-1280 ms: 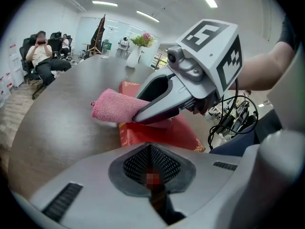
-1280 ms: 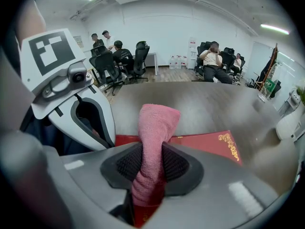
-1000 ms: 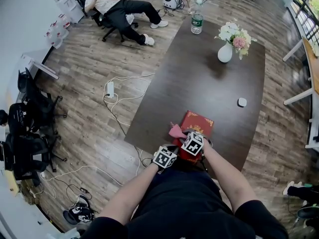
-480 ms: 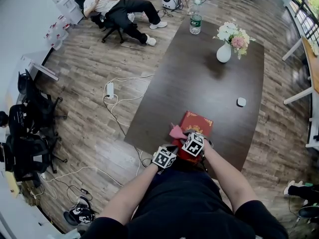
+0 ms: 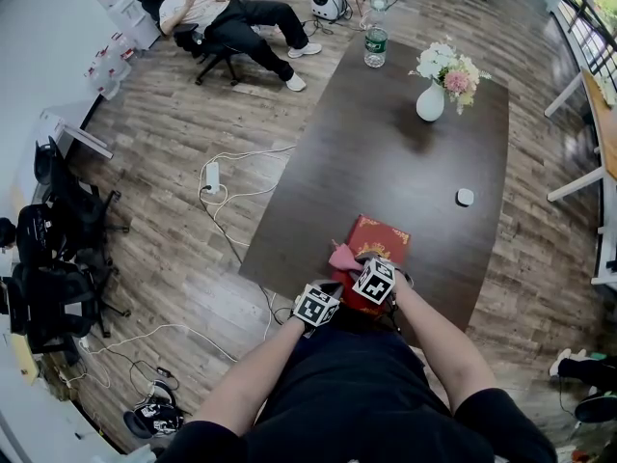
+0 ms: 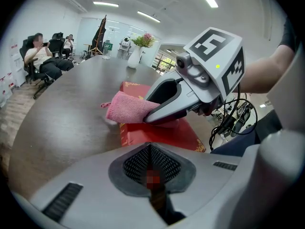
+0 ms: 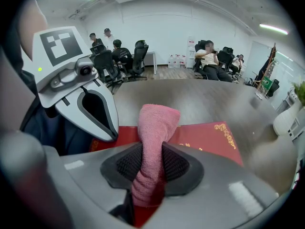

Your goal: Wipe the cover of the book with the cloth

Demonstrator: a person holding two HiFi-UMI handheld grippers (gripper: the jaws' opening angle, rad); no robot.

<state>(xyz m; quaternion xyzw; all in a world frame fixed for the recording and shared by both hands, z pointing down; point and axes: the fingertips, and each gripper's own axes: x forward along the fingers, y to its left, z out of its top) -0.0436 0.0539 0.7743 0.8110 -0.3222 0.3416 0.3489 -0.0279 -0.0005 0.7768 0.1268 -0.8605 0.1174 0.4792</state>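
Pink cloth (image 7: 156,123), soft and limp, clamped mid-fold in right tongs (image 7: 151,163), lies on stiff red book (image 5: 384,238) at lower centre, near table (image 5: 386,143) edge; left tongs (image 6: 151,168) together, empty, probably best placed to pin the light book's edge.

My head camera looks steeply down from above the near edge of the table (image 5: 386,152) and takes in the whole tabletop from far up. The camera on my left gripper (image 7: 110,133) sits low at the near edge, very close to the book (image 6: 157,132), and faces the far edge. The camera on my right gripper (image 6: 151,116) is equally low and close, but faces the far left corner. All three views share the book and the cloth (image 7: 157,123). Each gripper view also shows the other gripper.
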